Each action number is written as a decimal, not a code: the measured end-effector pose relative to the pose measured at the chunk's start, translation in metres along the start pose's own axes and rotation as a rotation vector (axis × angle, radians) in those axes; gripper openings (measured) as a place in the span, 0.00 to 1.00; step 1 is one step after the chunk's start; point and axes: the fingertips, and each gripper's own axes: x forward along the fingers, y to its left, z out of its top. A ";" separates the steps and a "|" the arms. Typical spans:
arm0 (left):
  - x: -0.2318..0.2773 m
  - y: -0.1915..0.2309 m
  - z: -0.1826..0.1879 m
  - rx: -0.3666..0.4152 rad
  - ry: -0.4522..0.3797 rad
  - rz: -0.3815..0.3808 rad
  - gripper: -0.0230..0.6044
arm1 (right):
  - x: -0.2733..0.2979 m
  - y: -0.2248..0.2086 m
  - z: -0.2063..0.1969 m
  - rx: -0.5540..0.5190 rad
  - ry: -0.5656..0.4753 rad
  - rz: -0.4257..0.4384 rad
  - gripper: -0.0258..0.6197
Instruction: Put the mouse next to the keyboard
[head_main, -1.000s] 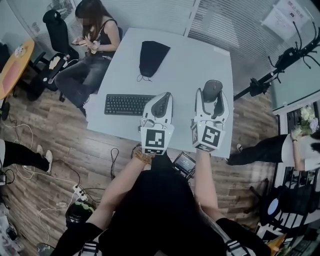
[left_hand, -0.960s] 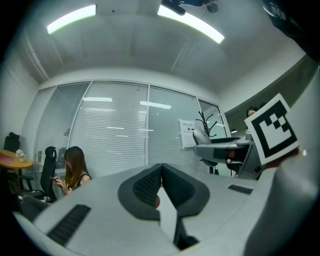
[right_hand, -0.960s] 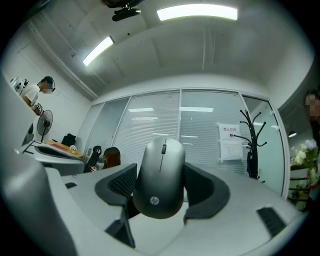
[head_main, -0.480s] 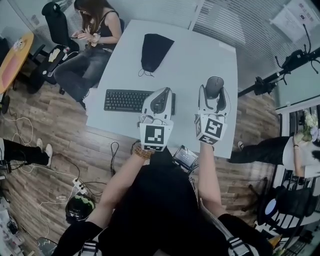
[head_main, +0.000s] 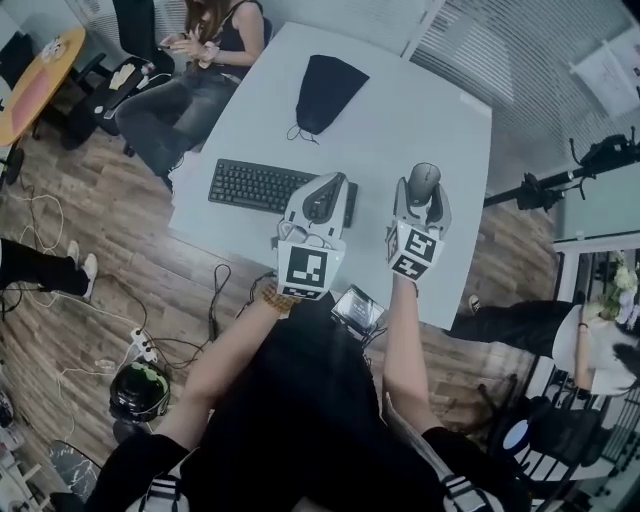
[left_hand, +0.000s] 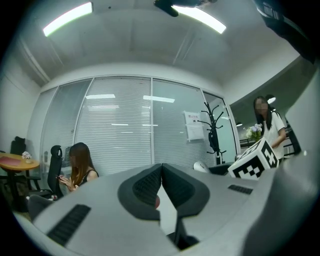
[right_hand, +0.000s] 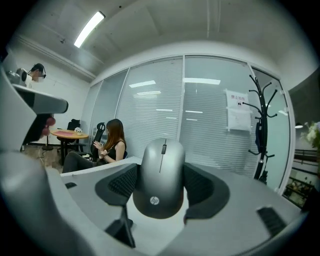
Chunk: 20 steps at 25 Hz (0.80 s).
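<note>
Right gripper (head_main: 424, 203) clamps the mouse (right_hand: 161, 177) right of the keyboard (head_main: 255, 186); left gripper (head_main: 323, 198), jaws together, over the keyboard's right end.

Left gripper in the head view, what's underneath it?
The keyboard on the white table lies beneath it. The left gripper covers part of its right end, so those keys cannot be seen.

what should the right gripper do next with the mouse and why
Probably ease the right gripper left and down toward the bare table by the right end of the keyboard. It is shut on the mouse, which sits apart from the keyboard, so it isn't placed yet. The shut left gripper over that end may need to clear.
</note>
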 end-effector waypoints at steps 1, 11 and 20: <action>-0.001 0.002 0.000 0.003 0.001 0.007 0.06 | 0.005 0.002 -0.008 -0.001 0.017 0.006 0.49; -0.005 0.020 0.002 0.023 -0.030 0.052 0.06 | 0.038 0.018 -0.095 0.019 0.204 0.045 0.49; -0.006 0.024 -0.005 0.040 -0.013 0.065 0.06 | 0.050 0.034 -0.156 0.032 0.351 0.083 0.50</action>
